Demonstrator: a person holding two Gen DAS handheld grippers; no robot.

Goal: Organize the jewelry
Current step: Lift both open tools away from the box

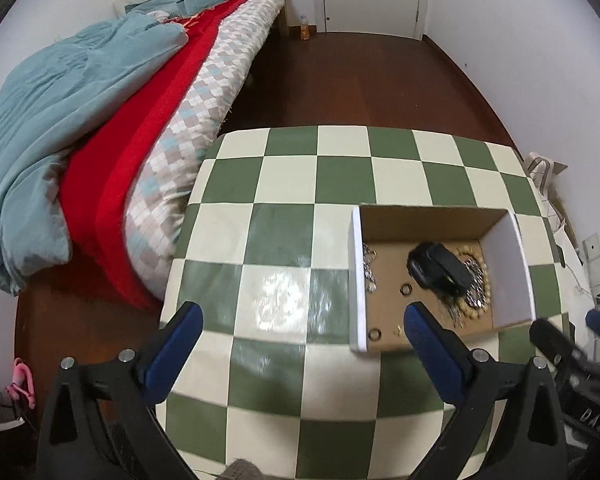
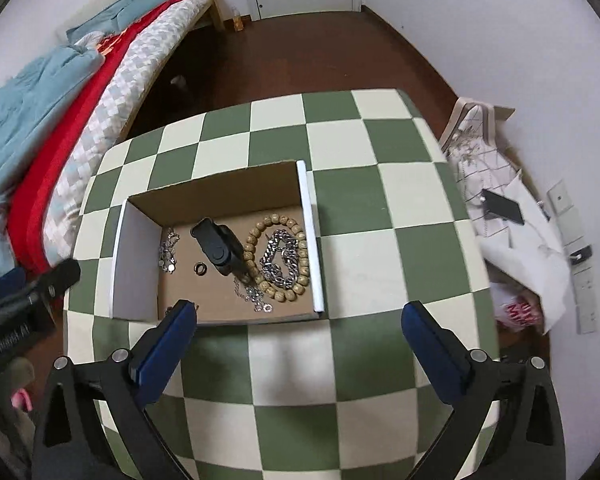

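The left hand-held gripper (image 1: pixel 300 316) is wide open and holds nothing; its blue-padded fingers (image 1: pixel 176 340) hang above the green and cream checkered tabletop (image 1: pixel 276 240), and the right finger reaches over the near edge of a shallow cardboard box (image 1: pixel 500 252). The right hand-held gripper (image 2: pixel 296 316) is also wide open and empty, and its left finger tip stands over the near edge of the same box (image 2: pixel 136 264), while the right finger is over bare tabletop (image 2: pixel 380 248). The jewelry lies on the brown floor of the box. A bracelet of wooden beads (image 2: pixel 252 240) lies near the right wall, and a heavy silver chain (image 2: pixel 280 260) is coiled inside its ring. Just left of it lies a black object (image 2: pixel 216 246), tilted, with one end touching the beads; I cannot tell what it is. A thin silver chain (image 2: pixel 254 294) lies in front of the beads, a small dark ring (image 2: pixel 201 268) lies apart on the floor, and another thin chain (image 2: pixel 168 252) lies by the left wall. Beyond the tabletop is a bed (image 1: pixel 100 120) with a blue blanket and a red cover, and a dark wooden floor (image 1: pixel 360 80).
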